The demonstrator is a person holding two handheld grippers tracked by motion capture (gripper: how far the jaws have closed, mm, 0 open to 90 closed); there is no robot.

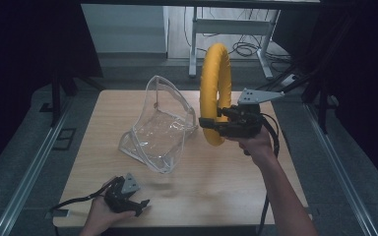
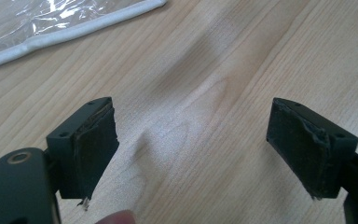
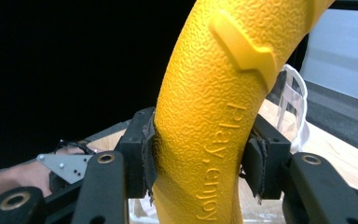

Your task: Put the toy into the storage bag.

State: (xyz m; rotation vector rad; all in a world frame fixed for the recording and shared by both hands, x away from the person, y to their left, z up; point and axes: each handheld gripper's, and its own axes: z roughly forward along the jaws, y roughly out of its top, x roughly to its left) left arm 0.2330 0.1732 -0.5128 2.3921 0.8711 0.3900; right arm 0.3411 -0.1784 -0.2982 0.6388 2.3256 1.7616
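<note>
A yellow ring [image 1: 215,91] stands upright above the table's right half, held off the wood. My right gripper [image 1: 211,125] is shut on its lower part. In the right gripper view the ring [image 3: 214,107] has a pebbled skin and raised lettering, and both pads [image 3: 148,154] press its sides. A clear plastic bag [image 1: 158,129] with a white rim lies open at mid table, left of the ring. My left gripper [image 1: 137,202] rests near the front left edge. Its jaws stand wide open over bare wood [image 2: 191,140] with nothing between them.
The wooden table [image 1: 216,182] has dark floor and metal rails on both sides. A white-legged desk [image 1: 231,29] and cables stand beyond the far edge. A corner of the bag's white rim [image 2: 74,32] lies just ahead of the left gripper.
</note>
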